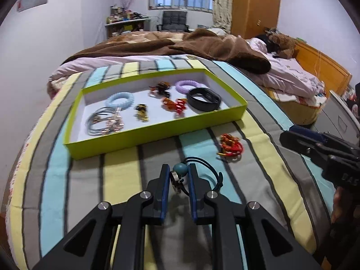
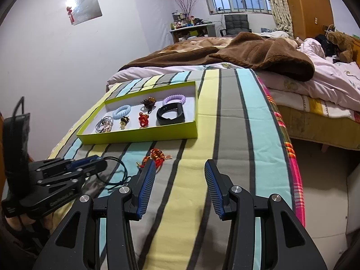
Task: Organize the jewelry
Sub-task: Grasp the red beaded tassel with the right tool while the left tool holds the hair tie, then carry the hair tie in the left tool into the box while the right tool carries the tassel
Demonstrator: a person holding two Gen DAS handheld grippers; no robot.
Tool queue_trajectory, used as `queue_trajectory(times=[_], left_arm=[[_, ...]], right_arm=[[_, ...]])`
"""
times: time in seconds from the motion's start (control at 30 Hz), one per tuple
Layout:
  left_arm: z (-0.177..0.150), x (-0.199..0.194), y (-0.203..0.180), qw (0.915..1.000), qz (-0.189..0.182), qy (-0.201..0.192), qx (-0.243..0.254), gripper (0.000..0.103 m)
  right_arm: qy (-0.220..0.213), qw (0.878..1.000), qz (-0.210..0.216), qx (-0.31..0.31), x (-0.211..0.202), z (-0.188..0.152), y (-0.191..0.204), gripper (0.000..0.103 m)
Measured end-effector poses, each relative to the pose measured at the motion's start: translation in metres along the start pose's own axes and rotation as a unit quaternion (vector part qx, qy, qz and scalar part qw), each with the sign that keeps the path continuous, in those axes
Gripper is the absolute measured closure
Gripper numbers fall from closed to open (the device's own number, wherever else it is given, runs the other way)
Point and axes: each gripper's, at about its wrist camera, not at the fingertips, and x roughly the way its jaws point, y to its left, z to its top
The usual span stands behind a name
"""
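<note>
My left gripper (image 1: 178, 171) is shut on a dark cord bracelet with a teal bead (image 1: 180, 169) low over the striped blanket; its cord (image 2: 117, 173) trails on the blanket. A red-and-gold bracelet (image 1: 230, 145) lies on the blanket to its right, also in the right wrist view (image 2: 157, 155). The lime-green tray (image 1: 144, 132) beyond holds several pieces: grey bangles (image 1: 102, 121), a blue coil band (image 1: 120, 99), a purple coil band (image 1: 187, 85) and a black band (image 1: 203, 99). My right gripper (image 2: 180, 168) is open and empty, just right of the red bracelet.
The striped blanket (image 2: 227, 117) covers a raised surface with a drop at its right edge (image 2: 290, 148). A bed with a brown blanket (image 1: 202, 45) lies beyond. The white wall (image 2: 56, 72) is at the left.
</note>
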Motion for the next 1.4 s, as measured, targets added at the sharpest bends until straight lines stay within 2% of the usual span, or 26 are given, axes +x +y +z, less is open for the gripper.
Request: queue_trajectory(times=[0.4, 0.6, 0.83, 0.87, 0.9, 0.93, 1.07, 1.1, 1.4], left_arm=[[-0.007, -0.013, 0.035, 0.9989, 0.012, -0.015, -0.043, 0.086], [-0.01, -0.015, 0.042, 0.9985, 0.011, -0.016, -0.05, 0.086], [-0.013, -0.012, 0.047, 0.9984, 0.007, -0.013, -0.054, 0.086], [-0.013, -0.011, 0.047, 0.9984, 0.007, -0.012, -0.055, 0.086], [-0.013, -0.011, 0.047, 0.9984, 0.006, -0.012, -0.055, 0.086], [-0.013, -0.01, 0.047, 0.9984, 0.004, -0.011, -0.056, 0.086], [-0.013, -0.009, 0.048, 0.9984, 0.002, -0.009, -0.057, 0.086], [-0.013, -0.009, 0.048, 0.9983, 0.002, -0.009, -0.057, 0.086], [-0.011, -0.011, 0.049, 0.9983, 0.0, -0.013, -0.057, 0.086]], right_arm=[[0.054, 0.998, -0.002, -0.024, 0.051, 0.008, 0.031, 0.057], [0.078, 0.996, -0.026, -0.016, 0.073, 0.012, 0.034, 0.057], [0.08, 0.995, -0.044, -0.027, 0.079, 0.01, 0.039, 0.057], [0.08, 0.995, -0.042, -0.03, 0.079, 0.01, 0.04, 0.058], [0.081, 0.995, -0.042, -0.033, 0.078, 0.01, 0.041, 0.07], [0.082, 0.995, -0.044, -0.035, 0.079, 0.009, 0.043, 0.076], [0.082, 0.995, -0.044, -0.035, 0.078, 0.008, 0.043, 0.078], [0.082, 0.995, -0.043, -0.034, 0.077, 0.007, 0.043, 0.084], [0.056, 0.998, -0.03, -0.024, 0.061, 0.009, 0.041, 0.084]])
